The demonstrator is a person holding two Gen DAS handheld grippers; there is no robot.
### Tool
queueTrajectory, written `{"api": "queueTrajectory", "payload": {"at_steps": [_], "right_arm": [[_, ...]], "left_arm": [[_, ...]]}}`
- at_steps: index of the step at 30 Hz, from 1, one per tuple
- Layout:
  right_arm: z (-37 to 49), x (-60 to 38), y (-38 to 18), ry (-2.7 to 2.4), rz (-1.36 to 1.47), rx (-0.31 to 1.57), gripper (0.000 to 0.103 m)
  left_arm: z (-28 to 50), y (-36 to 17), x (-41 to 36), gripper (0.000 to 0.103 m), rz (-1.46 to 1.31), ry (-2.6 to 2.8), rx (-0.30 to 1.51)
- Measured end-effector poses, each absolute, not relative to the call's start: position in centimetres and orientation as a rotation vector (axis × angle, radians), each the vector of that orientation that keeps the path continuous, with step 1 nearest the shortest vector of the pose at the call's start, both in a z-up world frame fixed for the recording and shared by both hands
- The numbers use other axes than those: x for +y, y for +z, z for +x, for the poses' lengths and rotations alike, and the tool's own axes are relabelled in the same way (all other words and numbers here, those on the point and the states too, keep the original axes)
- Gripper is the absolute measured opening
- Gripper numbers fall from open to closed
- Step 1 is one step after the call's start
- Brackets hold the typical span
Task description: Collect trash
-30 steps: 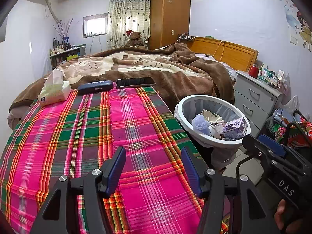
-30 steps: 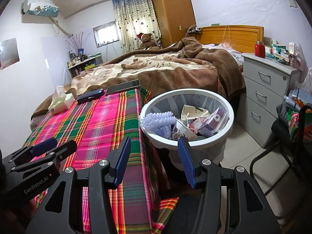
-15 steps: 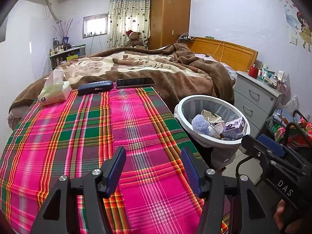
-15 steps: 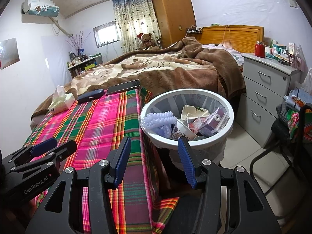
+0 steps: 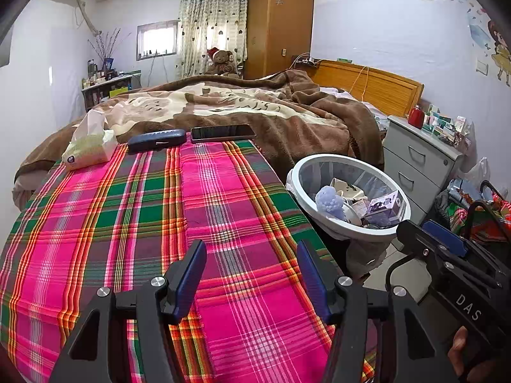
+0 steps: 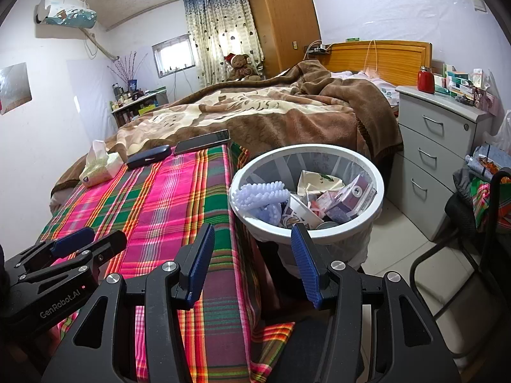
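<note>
**Left wrist view: both grippers empty over a cleared cloth, bin already loaded**

Left wrist view, from the left edge: a tissue pack [image 5: 89, 146] lies at the far corner of the plaid cloth [image 5: 143, 210], then a dark glasses case [image 5: 156, 140] and a phone [image 5: 223, 133] side by side along the cloth's far edge. The left gripper [image 5: 250, 274] hangs above the near part of the cloth, jaws parted with nothing between them. Right of the cloth's edge stands the white bin [image 5: 300, 172], just beside the bed, with the trash [image 5: 361, 202] heaped inside: a lilac bumpy piece, crumpled paper, small cartons.

In the right wrist view the right gripper [image 6: 252, 261] points toward the bin's near rim [image 6: 338, 228], its jaws likewise apart and empty.

No loose rubbish shows on the cloth, so the collecting looks finished or nearly so. Any next move calls for a check of what remains: the three things on the cloth look like belongings rather than rubbish, and whether the tissue pack counts cannot be told.

Further right, a grey drawer unit [image 6: 444, 146] with a red jar [image 6: 425, 79] on top and a dark chair frame [image 6: 479, 242] crowd the floor beside the bin, leaving little room for the right hand to swing.
</note>
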State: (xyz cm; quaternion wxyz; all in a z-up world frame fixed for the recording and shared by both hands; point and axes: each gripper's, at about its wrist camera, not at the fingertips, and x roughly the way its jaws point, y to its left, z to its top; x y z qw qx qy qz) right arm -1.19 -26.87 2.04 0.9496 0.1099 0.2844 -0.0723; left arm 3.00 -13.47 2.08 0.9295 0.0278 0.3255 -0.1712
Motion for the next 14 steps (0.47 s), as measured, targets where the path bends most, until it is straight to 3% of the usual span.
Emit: {"api": "queueTrajectory", "payload": {"at_steps": [14], "right_arm": [[-1.19, -26.86, 2.02, -0.149, 0.225, 0.579, 0.052]], "left_arm": [[3.12, 1.78, -13.50, 0.058, 0.057, -0.350, 0.674]]}}
